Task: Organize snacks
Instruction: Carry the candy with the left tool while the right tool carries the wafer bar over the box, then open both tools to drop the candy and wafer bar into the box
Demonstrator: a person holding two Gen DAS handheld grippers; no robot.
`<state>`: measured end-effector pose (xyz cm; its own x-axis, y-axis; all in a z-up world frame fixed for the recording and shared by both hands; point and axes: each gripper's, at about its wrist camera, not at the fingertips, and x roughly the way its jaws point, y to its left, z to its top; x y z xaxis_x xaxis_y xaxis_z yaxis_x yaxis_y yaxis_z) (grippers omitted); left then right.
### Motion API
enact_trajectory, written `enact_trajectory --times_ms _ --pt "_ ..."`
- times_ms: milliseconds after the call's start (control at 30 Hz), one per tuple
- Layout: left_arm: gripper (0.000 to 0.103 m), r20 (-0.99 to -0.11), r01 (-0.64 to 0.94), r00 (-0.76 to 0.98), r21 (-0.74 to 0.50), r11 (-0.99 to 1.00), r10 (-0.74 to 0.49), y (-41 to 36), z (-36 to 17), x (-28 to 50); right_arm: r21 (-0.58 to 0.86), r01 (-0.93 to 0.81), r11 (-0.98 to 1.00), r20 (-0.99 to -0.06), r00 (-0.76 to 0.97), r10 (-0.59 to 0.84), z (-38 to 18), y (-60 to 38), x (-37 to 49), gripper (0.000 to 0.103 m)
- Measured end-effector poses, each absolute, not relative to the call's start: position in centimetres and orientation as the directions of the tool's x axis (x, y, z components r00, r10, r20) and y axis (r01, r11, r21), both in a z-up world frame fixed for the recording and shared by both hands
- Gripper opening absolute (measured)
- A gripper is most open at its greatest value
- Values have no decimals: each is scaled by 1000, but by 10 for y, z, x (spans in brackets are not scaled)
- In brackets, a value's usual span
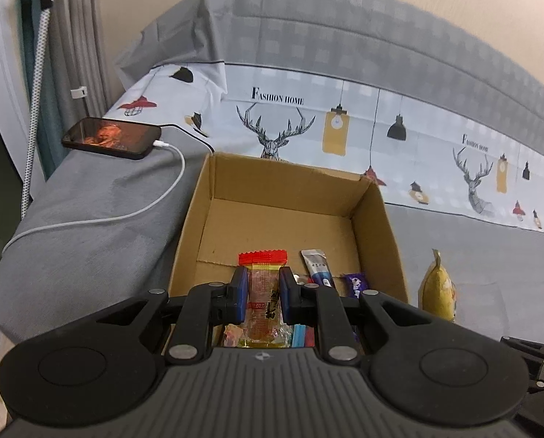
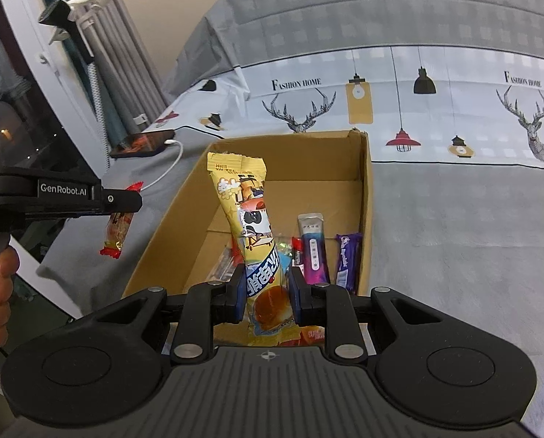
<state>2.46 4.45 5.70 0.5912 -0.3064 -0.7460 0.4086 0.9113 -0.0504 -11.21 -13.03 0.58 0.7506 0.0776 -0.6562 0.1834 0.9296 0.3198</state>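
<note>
"GenRobot.AI" marks the left tool [image 2: 120, 206]; bedding [image 2: 454, 84] reads "FASHION HOME".

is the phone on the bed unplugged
No, a white cable is plugged into the phone lying on the grey bedding left of the cardboard box.

Right tool [image 2: 265, 294] clamped on yellow snack packet [image 2: 252, 219] above cardboard box [image 2: 366, 197].

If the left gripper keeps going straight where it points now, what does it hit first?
Likely the cardboard box: the left gripper, shut on a red-ended snack, points into its open top, so probably the bare floor beyond the packets. Depth is unclear.
</note>
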Motion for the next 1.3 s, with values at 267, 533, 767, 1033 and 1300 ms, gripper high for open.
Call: enact_trajectory --times_ms 267,533,767,1033,1300 --pt "19 -782 414 562 -17 910 -271 21 27 65 339 195 921 -684 722 99 -15 -140 -69 25" --pt "20 -822 413 524 15 911 -225 2 -8 102 321 217 922 -724 684 91 -44 -150 -28 25" --pt "35 -842 435 506 59 898 -190 -8 -40 124 308 231 923 -754 651 89 -67 -154 -1 29" --pt "102 -801 417 577 121 901 -159 8 -34 106 234 231 944 -785 618 44 -76 -150 1 84" --pt "103 -798 363 582 82 928 -157 52 -7 37 208 244 947 -724 689 -18 -36 -125 -60 95"
